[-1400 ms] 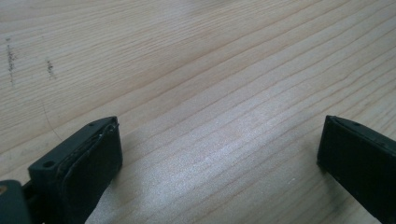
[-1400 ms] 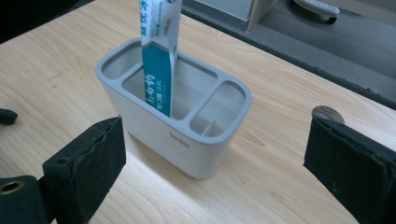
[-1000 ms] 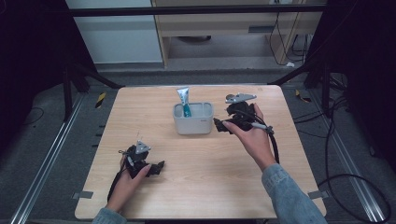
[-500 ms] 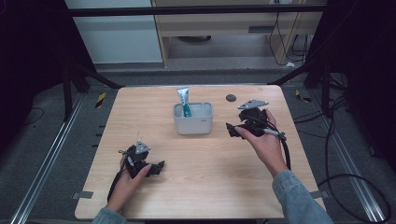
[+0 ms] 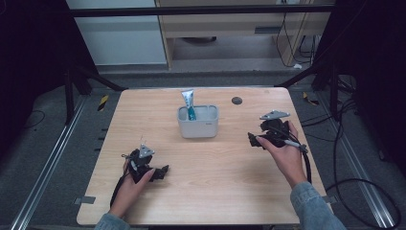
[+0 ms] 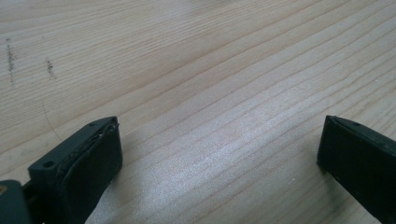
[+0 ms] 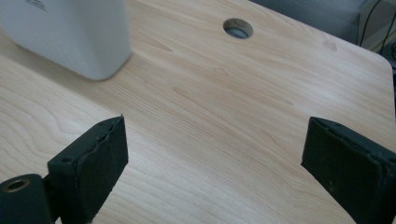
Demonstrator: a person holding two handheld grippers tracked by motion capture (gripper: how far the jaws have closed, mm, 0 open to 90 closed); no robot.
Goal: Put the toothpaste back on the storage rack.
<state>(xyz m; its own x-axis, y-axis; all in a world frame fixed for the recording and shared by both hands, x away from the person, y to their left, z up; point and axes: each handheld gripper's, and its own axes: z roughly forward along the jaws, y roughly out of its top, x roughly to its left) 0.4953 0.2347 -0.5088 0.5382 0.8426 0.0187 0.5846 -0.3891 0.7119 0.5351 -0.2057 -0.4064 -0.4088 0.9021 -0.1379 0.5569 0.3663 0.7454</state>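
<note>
Two grippers sit over the wooden table, and only one has moved in the last second. The right gripper has drawn back from beside the white bin toward the lower right of the frame, uncovering the round hole near the table's far edge. Its jaws stand wide apart with nothing between them, and the bin's corner shows at the upper left of its own view. The left gripper has stayed put at the lower left, jaws also spread over bare wood. A blue-and-white tube, probably toothpaste, stands upright in the bin's left compartment at centre frame. With the tube seated and both grippers empty, placing looks finished; the retreat reads as a closing move.
</note>
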